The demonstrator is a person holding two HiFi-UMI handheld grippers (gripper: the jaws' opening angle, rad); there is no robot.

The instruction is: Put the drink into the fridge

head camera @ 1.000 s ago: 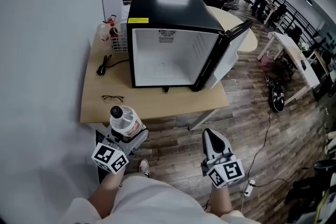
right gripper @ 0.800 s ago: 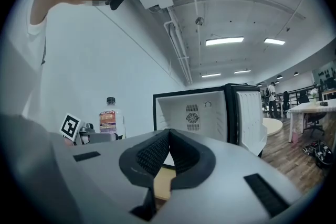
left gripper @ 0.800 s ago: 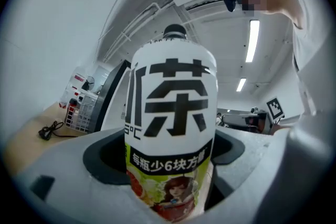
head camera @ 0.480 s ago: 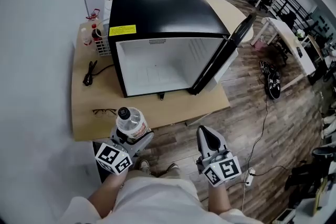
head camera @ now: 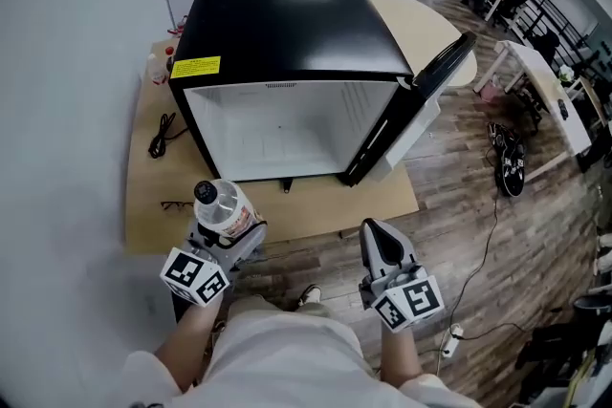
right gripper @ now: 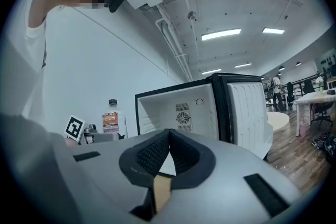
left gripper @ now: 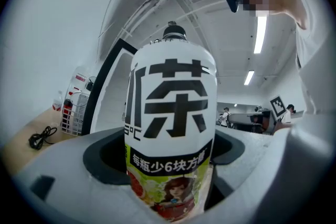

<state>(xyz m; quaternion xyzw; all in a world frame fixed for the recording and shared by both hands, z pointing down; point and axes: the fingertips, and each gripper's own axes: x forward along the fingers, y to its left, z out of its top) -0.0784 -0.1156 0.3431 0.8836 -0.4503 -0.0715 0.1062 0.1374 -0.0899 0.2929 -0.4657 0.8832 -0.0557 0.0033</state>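
The bottle (head camera: pixel 214 199), clamped upright in the left gripper (head camera: pixel 223 232), is brought nearer the open fridge (head camera: pixel 287 24) than a second ago, yet not inside, while the right gripper (head camera: pixel 377 234) is carried with jaws together, empty.

Fridge (head camera: pixel 287 29): one, with one door (head camera: pixel 421 100).
Bottle (head camera: pixel 222 208): one.
Grippers: two, the left gripper (head camera: pixel 228 232) and the right gripper (head camera: pixel 381 239).
Marker cubes: two, the left cube (head camera: pixel 194 276) and the right cube (head camera: pixel 409 303).
Tables: three can be told apart, a wooden table (head camera: pixel 143 205), a round table (head camera: pixel 430 29) and a white table (head camera: pixel 550 96). Furniture farther back is too small to count.
Glasses (head camera: pixel 177 204): one pair.
Black cable (head camera: pixel 158 134): one.
Shoe (head camera: pixel 308 294): one in sight.
Power strip (head camera: pixel 449 336): one.
Small things (head camera: pixel 161 64) at the fridge's left side: more than one, too small to count exactly.
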